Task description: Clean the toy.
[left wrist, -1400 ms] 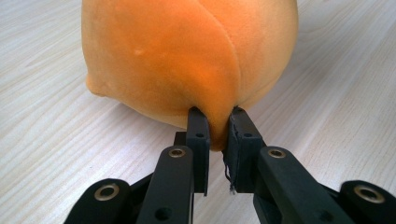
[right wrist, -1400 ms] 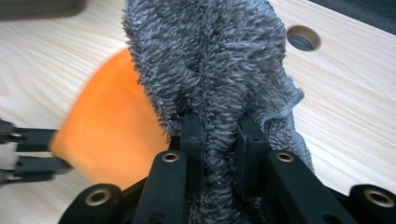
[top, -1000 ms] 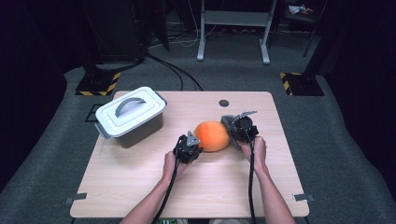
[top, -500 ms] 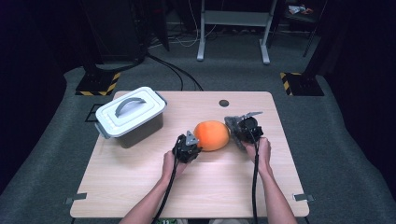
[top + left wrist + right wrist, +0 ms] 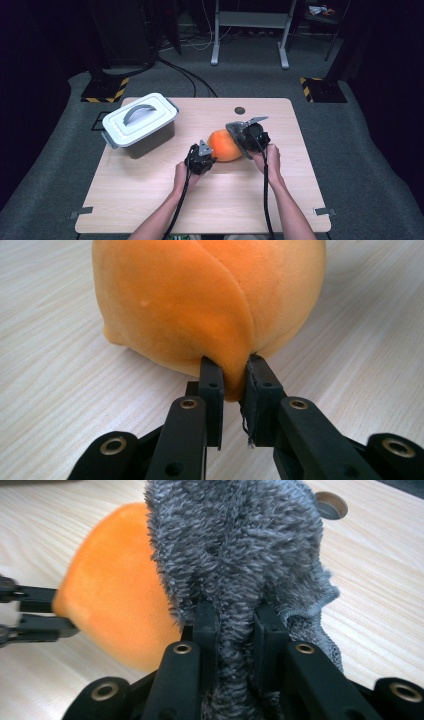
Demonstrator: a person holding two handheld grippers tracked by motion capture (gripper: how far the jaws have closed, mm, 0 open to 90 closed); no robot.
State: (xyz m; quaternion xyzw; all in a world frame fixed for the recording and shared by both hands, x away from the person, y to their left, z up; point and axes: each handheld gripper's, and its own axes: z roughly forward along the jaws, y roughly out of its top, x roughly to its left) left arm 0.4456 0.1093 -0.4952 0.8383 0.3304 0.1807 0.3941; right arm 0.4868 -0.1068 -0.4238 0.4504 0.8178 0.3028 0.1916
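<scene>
An orange plush ball [image 5: 225,145] rests mid-table. My left gripper [image 5: 212,156] holds it from the near left. In the left gripper view the gripper [image 5: 232,375] pinches a fold of the orange plush [image 5: 200,300]; its jaws have just been opening slightly, and the fold is still pressed between them. My right gripper [image 5: 245,140] is shut on a grey fuzzy cloth [image 5: 235,134] laid against the ball's right side. In the right gripper view the gripper [image 5: 235,615] clamps the cloth [image 5: 240,545] beside the plush [image 5: 115,585], with the left gripper [image 5: 65,614] farther off.
A white lidded box [image 5: 140,125] with a grey handle stands at the table's back left. A round hole [image 5: 240,110] is near the back edge of the wooden table [image 5: 150,200]. Dark stands and cables are on the floor beyond.
The right gripper with the grey cloth swung out to the right, then came back against the ball, a little higher. The left hand stayed put.
</scene>
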